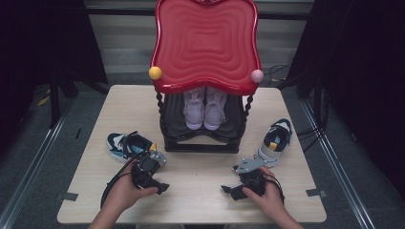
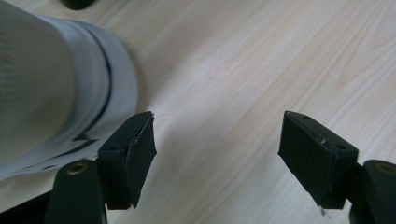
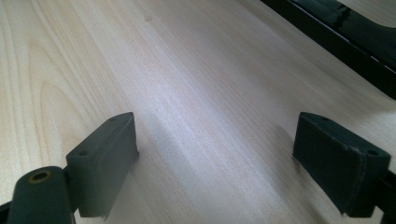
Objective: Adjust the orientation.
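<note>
A navy and white sneaker lies on the left of the table. My left gripper is just to its right, a little above the wood. In the left gripper view its jaws stand open over bare wood, and the sneaker's white sole is beside the left jaw, outside the gap. A grey and blue sneaker lies at the right. My right gripper is low near its heel, open, with nothing between the pads.
A black shoe rack with a red wavy top stands mid-table, and a pair of lilac shoes sits on its lower shelf. Its black base crosses the right gripper view's upper right. Light wooden table.
</note>
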Tool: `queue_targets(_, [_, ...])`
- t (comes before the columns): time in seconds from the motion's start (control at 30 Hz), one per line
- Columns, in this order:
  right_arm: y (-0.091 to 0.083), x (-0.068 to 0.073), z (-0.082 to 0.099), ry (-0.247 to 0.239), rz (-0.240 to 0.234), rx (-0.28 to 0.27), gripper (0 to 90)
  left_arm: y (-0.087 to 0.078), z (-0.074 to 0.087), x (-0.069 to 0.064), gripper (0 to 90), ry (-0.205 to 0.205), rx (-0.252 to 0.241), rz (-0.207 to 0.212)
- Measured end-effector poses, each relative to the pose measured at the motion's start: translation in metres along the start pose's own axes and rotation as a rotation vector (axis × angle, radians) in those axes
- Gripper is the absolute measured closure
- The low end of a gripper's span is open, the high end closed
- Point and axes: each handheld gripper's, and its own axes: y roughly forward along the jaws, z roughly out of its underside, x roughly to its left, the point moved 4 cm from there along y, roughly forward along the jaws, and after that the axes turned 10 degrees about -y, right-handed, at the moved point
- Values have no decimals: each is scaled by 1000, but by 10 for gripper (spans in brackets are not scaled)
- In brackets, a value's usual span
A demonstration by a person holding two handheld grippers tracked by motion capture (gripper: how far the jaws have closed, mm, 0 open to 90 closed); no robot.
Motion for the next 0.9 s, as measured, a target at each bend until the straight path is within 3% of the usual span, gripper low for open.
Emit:
queue_targets(0.1, [0,0,0,0,0,0,130,-6,-5,4,266,12,-6,-24])
queue_targets(0.33, [0,0,0,-3,0,-3,130,-21,-17,15,268,-1,-18,-65])
queue_targets(0.43, [0,0,0,-4,0,-3,130,-24,-22,18,290,-17,-19,-62])
queue_targets(0.5, [0,0,0,-4,0,-3,130,-25,-25,19,301,-2,-3,-71])
queue_targets(0.67, [0,0,0,0,0,0,130,-29,-28,18,296,-11,17,-72])
queue_targets(0.9, [0,0,0,1,0,0,130,-41,-35,19,314,-40,-3,-81])
